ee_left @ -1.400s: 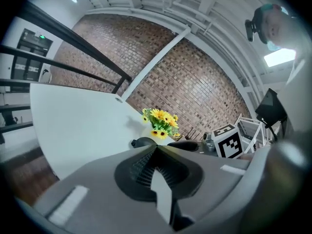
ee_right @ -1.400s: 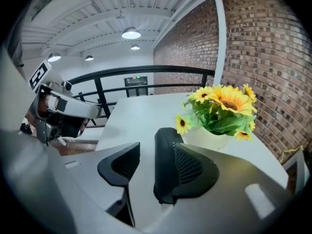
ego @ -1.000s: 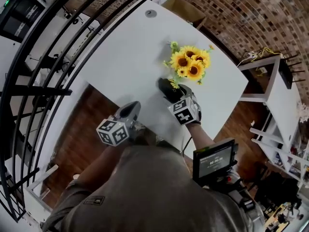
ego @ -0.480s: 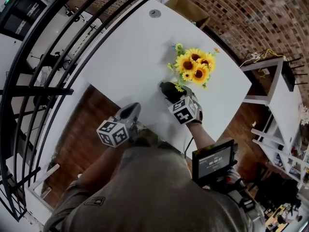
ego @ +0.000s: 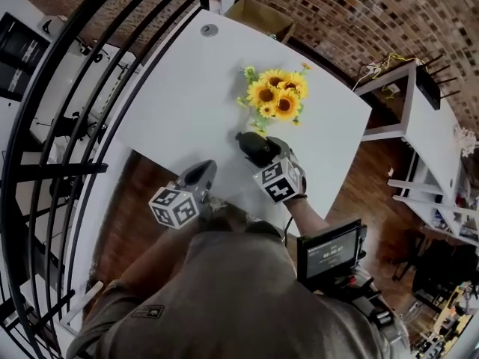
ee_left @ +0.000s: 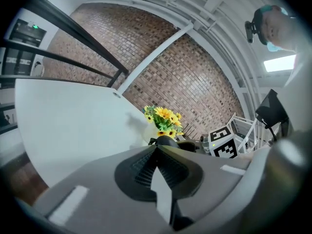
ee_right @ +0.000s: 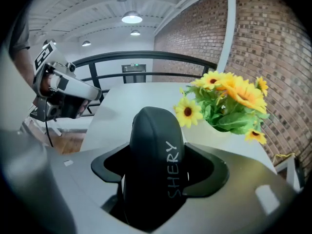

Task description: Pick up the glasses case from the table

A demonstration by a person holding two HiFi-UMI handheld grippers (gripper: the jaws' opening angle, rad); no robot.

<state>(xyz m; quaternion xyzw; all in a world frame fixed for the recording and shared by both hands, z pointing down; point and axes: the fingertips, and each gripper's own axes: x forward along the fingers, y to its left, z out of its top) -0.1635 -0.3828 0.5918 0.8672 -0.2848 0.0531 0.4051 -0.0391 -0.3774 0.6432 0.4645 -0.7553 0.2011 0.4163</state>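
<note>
Right tongs (ee_right: 155,162) pinch case (ee_right: 154,130); left tongs (ee_left: 157,150) pressed together, empty. We judge grasp made; next, lift off desk (ego: 179,88).

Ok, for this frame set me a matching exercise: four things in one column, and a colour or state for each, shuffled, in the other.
Things:
1. glasses case
2. left gripper
3. right gripper
4. sunflowers

Colour or state:
A. yellow, standing on the table
B. shut, nothing between its jaws
C. black, lettered SHERY
D. shut on the glasses case

Pairs: 1-C, 2-B, 3-D, 4-A
</note>
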